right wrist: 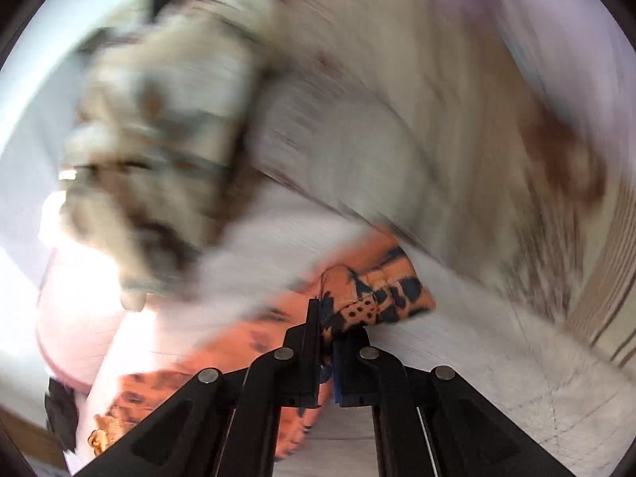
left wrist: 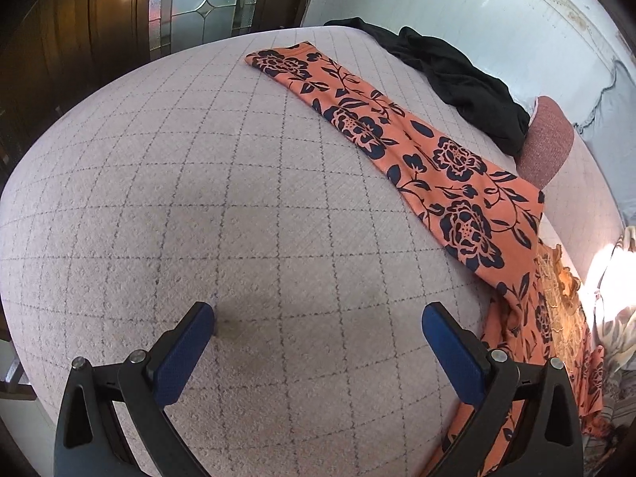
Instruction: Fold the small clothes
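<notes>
The orange floral garment (left wrist: 433, 147) lies as a long strip across the checked bed cover (left wrist: 198, 198), its far end lying flat on the side away from the black cloth (left wrist: 457, 75) and its near end trailing off beside the left tongs (left wrist: 318, 328), which hover wide apart over bare cover, holding nothing. The right tongs (right wrist: 326, 318) are clamped narrow on a bunched corner of the same garment (right wrist: 377, 294); that view is heavily blurred, so little else is certain. To fold well, the right tongs should probably carry this end up toward the far end, keeping it taut, while the left tongs pin the crease line.
</notes>
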The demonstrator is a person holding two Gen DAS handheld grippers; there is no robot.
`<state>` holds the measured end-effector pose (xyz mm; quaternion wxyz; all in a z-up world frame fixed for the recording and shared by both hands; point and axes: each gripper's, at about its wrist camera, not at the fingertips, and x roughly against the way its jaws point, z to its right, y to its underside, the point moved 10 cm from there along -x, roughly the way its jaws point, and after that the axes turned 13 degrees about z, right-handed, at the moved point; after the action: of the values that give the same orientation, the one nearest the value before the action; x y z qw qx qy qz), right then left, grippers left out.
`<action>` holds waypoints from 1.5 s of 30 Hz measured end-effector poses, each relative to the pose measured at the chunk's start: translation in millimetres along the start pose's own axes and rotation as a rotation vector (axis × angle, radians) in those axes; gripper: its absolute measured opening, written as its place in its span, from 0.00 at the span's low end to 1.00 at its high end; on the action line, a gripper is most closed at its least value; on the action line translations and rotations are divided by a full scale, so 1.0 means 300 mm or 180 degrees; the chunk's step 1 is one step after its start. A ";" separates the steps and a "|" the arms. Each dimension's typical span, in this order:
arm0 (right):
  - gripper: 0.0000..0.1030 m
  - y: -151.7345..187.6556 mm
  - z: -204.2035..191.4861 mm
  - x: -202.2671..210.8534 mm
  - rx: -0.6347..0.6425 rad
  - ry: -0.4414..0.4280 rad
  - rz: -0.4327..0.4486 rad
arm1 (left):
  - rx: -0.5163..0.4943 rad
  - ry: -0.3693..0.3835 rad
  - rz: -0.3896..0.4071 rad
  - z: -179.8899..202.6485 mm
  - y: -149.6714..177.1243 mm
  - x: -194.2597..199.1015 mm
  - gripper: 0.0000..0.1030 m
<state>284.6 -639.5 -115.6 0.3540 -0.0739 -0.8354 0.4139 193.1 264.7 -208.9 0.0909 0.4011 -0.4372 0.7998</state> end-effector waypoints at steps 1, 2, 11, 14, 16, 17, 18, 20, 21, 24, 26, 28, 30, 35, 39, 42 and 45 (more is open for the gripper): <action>0.04 -0.058 -0.087 0.045 0.0151 -0.0090 0.0157 | 0.0020 0.0030 -0.0006 -0.001 -0.002 0.002 1.00; 0.04 -0.108 -0.158 0.083 0.0242 -0.0172 0.0268 | 0.0042 0.0055 -0.0005 -0.003 -0.005 0.006 1.00; 0.04 -0.445 -0.529 0.362 0.0704 -0.0253 0.0869 | 0.0318 0.0194 0.0041 -0.064 -0.040 0.037 1.00; 0.04 -0.380 -0.639 0.428 0.0803 -0.0490 0.0859 | 0.0315 0.0243 0.0052 -0.055 -0.042 0.046 1.00; 0.04 -0.288 -0.763 0.470 0.0969 -0.0739 0.0846 | 0.0237 0.0265 0.0093 -0.040 -0.045 0.057 1.00; 0.04 -0.225 -0.853 0.499 0.1083 -0.0934 0.0825 | 0.0185 0.0272 0.0118 -0.032 -0.048 0.064 1.00; 0.04 -0.163 -0.931 0.523 0.1174 -0.1100 0.0791 | 0.0144 0.0271 0.0138 -0.027 -0.050 0.068 1.00; 0.04 0.009 -1.110 0.578 0.1347 -0.1504 0.0650 | 0.0083 0.0277 0.0165 -0.020 -0.053 0.074 1.00; 0.04 0.094 -1.180 0.604 0.1417 -0.1671 0.0577 | 0.0076 0.0282 0.0166 -0.019 -0.053 0.075 1.00; 0.08 0.414 -1.355 0.635 0.1548 -0.2084 0.0206 | 0.0073 0.0305 0.0131 -0.017 -0.049 0.070 1.00; 0.07 0.665 -1.413 0.594 0.1554 -0.2207 -0.0227 | 0.0064 0.0318 0.0129 -0.014 -0.047 0.072 1.00; 0.08 0.921 -1.422 0.538 0.1643 -0.2192 -0.0633 | 0.0027 0.0318 0.0136 -0.010 -0.047 0.074 1.00; 0.34 1.179 -1.390 0.471 0.1934 -0.2139 -0.1173 | -0.0013 0.0321 0.0124 -0.008 -0.045 0.073 1.00; 0.85 1.378 -1.277 0.467 0.2083 -0.2219 -0.1487 | -0.0002 0.0334 0.0138 -0.016 -0.050 0.078 1.00; 0.86 1.240 -1.272 0.488 0.1895 -0.2339 -0.1343 | 0.0034 0.0386 0.0134 0.002 -0.046 0.083 1.00; 0.87 1.149 -1.288 0.468 0.1518 -0.2356 -0.1332 | -0.0097 0.0393 0.0161 0.026 -0.042 0.088 1.00; 0.87 1.151 -1.344 0.468 0.1159 -0.2502 -0.1450 | -0.0175 0.0394 0.0178 0.032 -0.041 0.093 1.00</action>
<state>385.4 -100.1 -134.0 0.1005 0.3357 -0.8148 0.4618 186.1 259.0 -178.3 0.1063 0.3359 -0.4635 0.8130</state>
